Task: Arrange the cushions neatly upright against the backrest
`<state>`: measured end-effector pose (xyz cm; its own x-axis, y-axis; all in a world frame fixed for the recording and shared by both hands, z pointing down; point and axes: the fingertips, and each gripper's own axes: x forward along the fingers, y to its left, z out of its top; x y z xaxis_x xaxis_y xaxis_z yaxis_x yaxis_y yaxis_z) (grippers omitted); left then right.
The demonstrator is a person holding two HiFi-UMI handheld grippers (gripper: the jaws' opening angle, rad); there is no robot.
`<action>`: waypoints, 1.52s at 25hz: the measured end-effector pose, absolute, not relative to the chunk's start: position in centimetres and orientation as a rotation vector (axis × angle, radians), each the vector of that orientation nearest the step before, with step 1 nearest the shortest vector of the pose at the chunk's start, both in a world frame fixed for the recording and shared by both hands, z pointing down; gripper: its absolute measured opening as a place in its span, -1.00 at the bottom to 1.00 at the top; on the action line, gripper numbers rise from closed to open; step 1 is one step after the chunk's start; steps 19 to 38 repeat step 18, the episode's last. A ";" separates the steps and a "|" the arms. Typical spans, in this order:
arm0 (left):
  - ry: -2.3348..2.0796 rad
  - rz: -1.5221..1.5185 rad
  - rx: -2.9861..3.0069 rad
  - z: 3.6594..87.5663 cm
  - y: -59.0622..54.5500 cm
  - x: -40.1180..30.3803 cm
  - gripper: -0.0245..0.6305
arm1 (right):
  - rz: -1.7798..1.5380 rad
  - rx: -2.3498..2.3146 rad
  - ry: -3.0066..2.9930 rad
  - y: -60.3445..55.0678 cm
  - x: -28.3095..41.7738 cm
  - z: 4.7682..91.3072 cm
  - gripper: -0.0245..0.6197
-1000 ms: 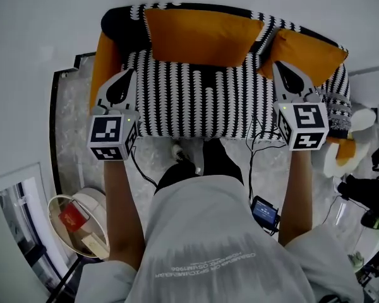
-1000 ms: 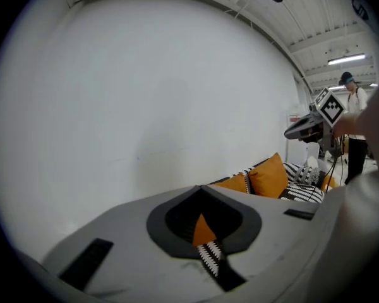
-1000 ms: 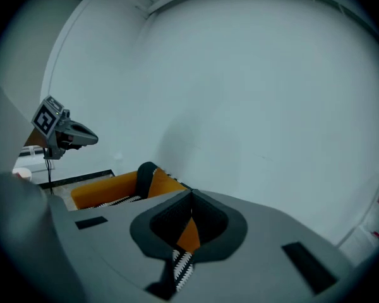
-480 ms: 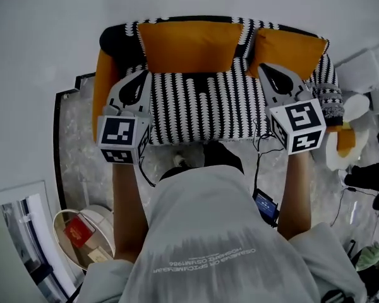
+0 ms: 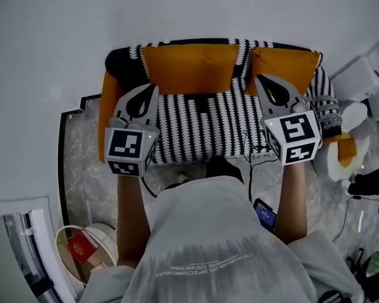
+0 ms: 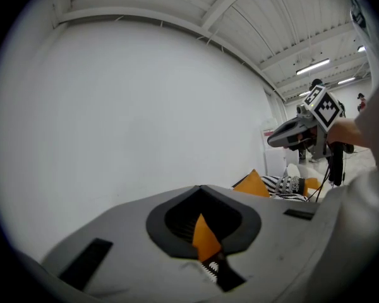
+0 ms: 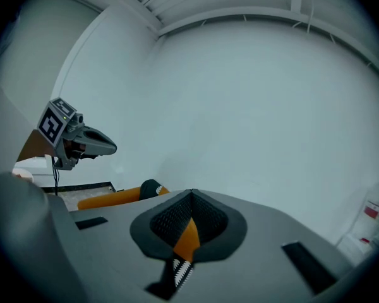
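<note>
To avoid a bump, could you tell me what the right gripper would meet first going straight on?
Most likely the smaller orange cushion, which shows just beyond the right gripper; depth is unclear, so it might pass above it.

the seat (image 5: 208, 128) of the sofa (image 5: 177, 145) lies bare from its front edge back to the cushions, so the air over it is open. along the sofa's back, a wide cushion (image 5: 186, 68) and a smaller cushion (image 5: 289, 62) stand against the backrest (image 5: 243, 59), with only a narrow strip between them. right behind the sofa a white wall (image 5: 177, 11) shuts off any reach further back. at the sofa's left end an orange armrest (image 5: 106, 103) rises; beyond it the floor (image 5: 82, 156) is open. off the sofa's right end a white box (image 5: 359, 76) and pale round things (image 5: 354, 115) crowd in close. a basket (image 5: 100, 233) stands well in front of the sofa, to the left.
</note>
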<state>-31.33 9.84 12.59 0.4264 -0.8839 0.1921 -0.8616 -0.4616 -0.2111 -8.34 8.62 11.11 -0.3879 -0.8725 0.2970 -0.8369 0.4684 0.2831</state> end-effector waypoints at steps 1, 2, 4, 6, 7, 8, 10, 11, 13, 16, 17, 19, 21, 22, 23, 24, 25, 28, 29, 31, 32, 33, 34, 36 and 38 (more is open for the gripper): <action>1.582 -0.422 -2.587 12.5 9.7 -31.1 -0.87 | -0.117 1.436 -2.315 8.6 -8.1 11.2 -0.91; 1.581 -0.425 -2.589 12.6 9.6 -31.0 -0.87 | -0.112 1.440 -2.312 8.5 -7.9 11.3 -0.91; 1.585 -0.441 -2.594 12.8 9.4 -30.7 -0.87 | -0.099 1.443 -2.306 8.4 -7.4 11.5 -0.91; 1.588 -0.458 -2.601 13.1 9.3 -30.4 -0.87 | -0.084 1.443 -2.301 8.3 -7.0 11.8 -0.91; 1.586 -0.460 -2.606 13.3 9.2 -30.3 -0.87 | -0.076 1.445 -2.296 8.3 -6.8 12.1 -0.91; 1.583 -0.462 -2.611 13.5 9.1 -30.3 -0.87 | -0.070 1.448 -2.291 8.1 -6.8 12.3 -0.91; 1.582 -0.465 -2.619 14.0 8.7 -30.7 -0.87 | -0.063 1.451 -2.282 7.8 -7.0 12.7 -0.91; 1.586 -0.468 -2.621 14.3 8.6 -31.0 -0.87 | -0.060 1.450 -2.278 7.7 -7.2 13.0 -0.91; 1.593 -0.476 -2.629 14.8 8.4 -31.4 -0.87 | -0.046 1.444 -2.273 7.5 -7.4 13.4 -0.91; 1.588 -0.480 -2.640 14.8 8.3 -31.0 -0.87 | -0.030 1.442 -2.269 7.6 -7.0 13.6 -0.91; 1.586 -0.481 -2.642 14.7 8.4 -30.7 -0.86 | -0.028 1.442 -2.268 7.6 -6.9 13.5 -0.91; 1.583 -0.482 -2.644 14.6 8.4 -30.5 -0.87 | -0.026 1.443 -2.268 7.7 -6.7 13.5 -0.91; 1.583 -0.482 -2.644 14.6 8.4 -30.5 -0.87 | -0.026 1.443 -2.268 7.7 -6.7 13.5 -0.91; 1.583 -0.482 -2.644 14.6 8.4 -30.5 -0.87 | -0.026 1.443 -2.268 7.7 -6.7 13.5 -0.91; 1.583 -0.482 -2.644 14.6 8.4 -30.5 -0.87 | -0.026 1.443 -2.268 7.7 -6.7 13.5 -0.91; 1.583 -0.482 -2.644 14.6 8.4 -30.5 -0.87 | -0.026 1.443 -2.268 7.7 -6.7 13.5 -0.91; 1.583 -0.482 -2.644 14.6 8.4 -30.5 -0.87 | -0.026 1.443 -2.268 7.7 -6.7 13.5 -0.91; 1.583 -0.482 -2.644 14.6 8.4 -30.5 -0.87 | -0.026 1.443 -2.268 7.7 -6.7 13.5 -0.91; 1.583 -0.482 -2.644 14.6 8.4 -30.5 -0.87 | -0.026 1.443 -2.268 7.7 -6.7 13.5 -0.91; 1.583 -0.482 -2.644 14.6 8.4 -30.5 -0.87 | -0.026 1.443 -2.268 7.7 -6.7 13.5 -0.91; 1.583 -0.482 -2.644 14.6 8.4 -30.5 -0.87 | -0.026 1.443 -2.268 7.7 -6.7 13.5 -0.91; 1.583 -0.482 -2.644 14.6 8.4 -30.5 -0.87 | -0.026 1.443 -2.268 7.7 -6.7 13.5 -0.91; 1.583 -0.482 -2.644 14.6 8.4 -30.5 -0.87 | -0.026 1.443 -2.268 7.7 -6.7 13.5 -0.91; 1.583 -0.482 -2.644 14.6 8.4 -30.5 -0.87 | -0.026 1.443 -2.268 7.7 -6.7 13.5 -0.91; 1.583 -0.482 -2.644 14.6 8.4 -30.5 -0.87 | -0.026 1.443 -2.268 7.7 -6.7 13.5 -0.91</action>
